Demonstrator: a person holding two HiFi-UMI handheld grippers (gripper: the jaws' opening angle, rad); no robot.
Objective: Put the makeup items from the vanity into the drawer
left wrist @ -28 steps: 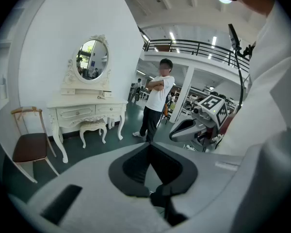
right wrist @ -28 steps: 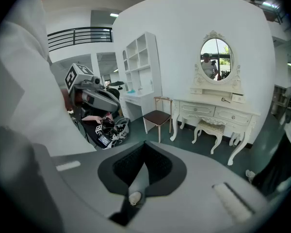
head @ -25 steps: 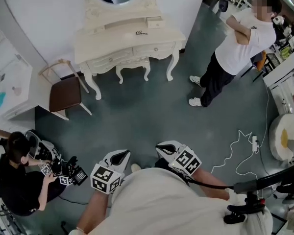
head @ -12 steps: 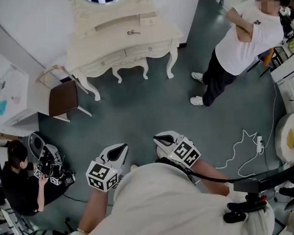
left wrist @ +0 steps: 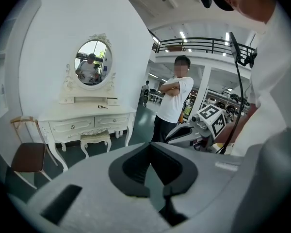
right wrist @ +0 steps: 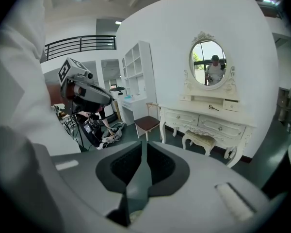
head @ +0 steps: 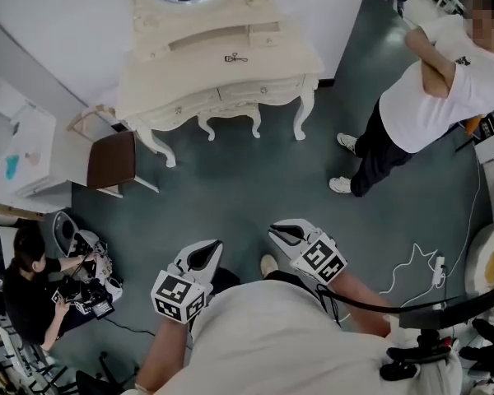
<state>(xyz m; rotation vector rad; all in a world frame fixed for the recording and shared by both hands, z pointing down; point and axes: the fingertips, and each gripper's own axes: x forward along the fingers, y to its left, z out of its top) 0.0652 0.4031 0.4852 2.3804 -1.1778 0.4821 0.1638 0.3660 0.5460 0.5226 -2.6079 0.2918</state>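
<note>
Close against the wearer's chest, the left gripper [head: 202, 257] had its jaws pressed together on nothing. The right gripper [head: 287, 235] beside it had just been opening its jaws to a narrow slit, also with nothing between them. Ahead of both tips lay the floor [head: 230, 188], and well beyond it stood the vanity [head: 181, 72], its two front drawers looking shut (a standing person [head: 432, 97] waited off to the right of the right gripper). On the vanity top, far ahead of the jaws and just behind the right drawer [head: 259, 90], lay the one makeup item [head: 235, 57] I could make out: small, dark and thin, too small to name. It would likely be light, rigid and a little slippery, and it lay flat on the top. A gentle pinch from above across its thicker middle seemed the safest hold.
</note>
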